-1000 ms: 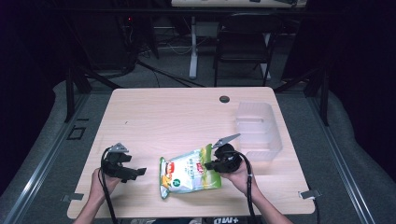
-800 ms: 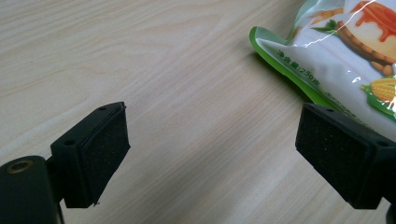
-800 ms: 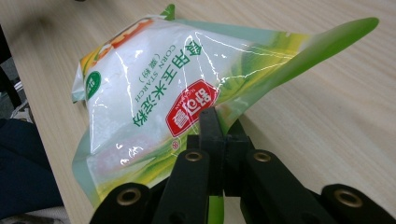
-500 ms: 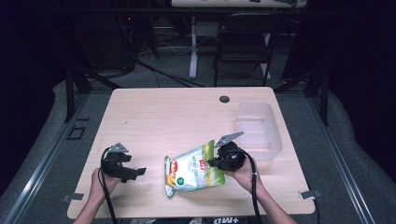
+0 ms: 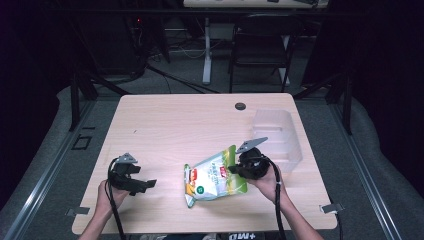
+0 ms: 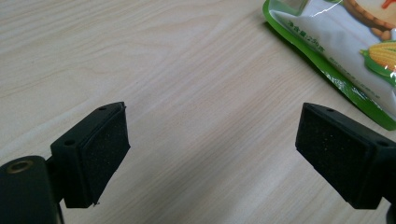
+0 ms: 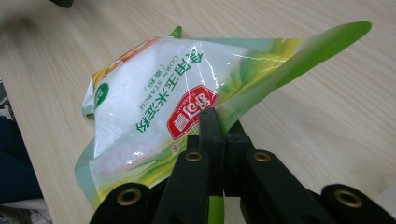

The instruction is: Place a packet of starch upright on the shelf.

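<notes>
1. The starch bag [image 5: 216,176] is shifting right and lifting since the earlier frame, right tongs [image 5: 234,171] clenching its right edge.
2. Its long axis is running left-right above the bench [image 5: 175,125]; the clear bin [image 5: 278,136] is lying just far-right; the left tongs [image 5: 145,185] are resting released.

Pouch [image 5: 216,176]: was lain on the table [image 5: 190,125], near its front edge.
Left gripper [image 5: 142,185]: was placed left of the pouch, apart.
Right gripper [image 5: 234,171]: was set at the pouch's right.
Bin [image 5: 276,136]: was stood behind the right gripper.
</notes>
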`<state>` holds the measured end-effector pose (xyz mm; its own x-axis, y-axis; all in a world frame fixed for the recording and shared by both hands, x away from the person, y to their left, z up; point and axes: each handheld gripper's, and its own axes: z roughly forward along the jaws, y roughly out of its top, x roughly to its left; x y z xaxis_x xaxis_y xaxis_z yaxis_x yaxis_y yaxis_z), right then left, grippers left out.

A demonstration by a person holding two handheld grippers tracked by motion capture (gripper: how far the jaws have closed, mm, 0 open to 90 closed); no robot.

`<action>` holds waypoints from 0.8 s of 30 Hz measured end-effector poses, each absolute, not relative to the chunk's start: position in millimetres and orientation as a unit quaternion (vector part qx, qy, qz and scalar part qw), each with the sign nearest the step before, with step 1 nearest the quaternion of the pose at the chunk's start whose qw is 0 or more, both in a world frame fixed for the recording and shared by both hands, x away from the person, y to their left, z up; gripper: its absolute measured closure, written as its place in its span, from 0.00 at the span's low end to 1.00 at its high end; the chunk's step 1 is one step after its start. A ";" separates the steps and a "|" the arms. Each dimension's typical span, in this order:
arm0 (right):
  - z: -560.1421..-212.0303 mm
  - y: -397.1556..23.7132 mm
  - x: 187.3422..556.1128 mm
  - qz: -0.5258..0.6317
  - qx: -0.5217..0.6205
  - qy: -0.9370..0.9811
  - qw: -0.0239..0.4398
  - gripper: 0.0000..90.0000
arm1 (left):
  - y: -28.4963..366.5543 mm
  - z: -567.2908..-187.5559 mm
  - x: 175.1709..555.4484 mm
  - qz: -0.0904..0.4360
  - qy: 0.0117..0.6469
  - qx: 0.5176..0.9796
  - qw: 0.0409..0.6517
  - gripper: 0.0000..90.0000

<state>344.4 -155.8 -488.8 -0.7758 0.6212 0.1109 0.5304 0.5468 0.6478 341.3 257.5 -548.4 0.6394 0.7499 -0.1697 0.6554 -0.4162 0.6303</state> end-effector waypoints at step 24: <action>-452.3 -153.7 353.8 0.329 0.314 0.886 0.094 1.00 | 258.2 -548.5 342.0 0.068 0.422 0.837 0.341 0.11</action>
<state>353.8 -153.7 -452.3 -0.7853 0.6179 0.0403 0.4946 0.5868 0.6412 342.0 258.2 -548.5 0.6344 0.7530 -0.1747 0.6609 -0.4111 0.6279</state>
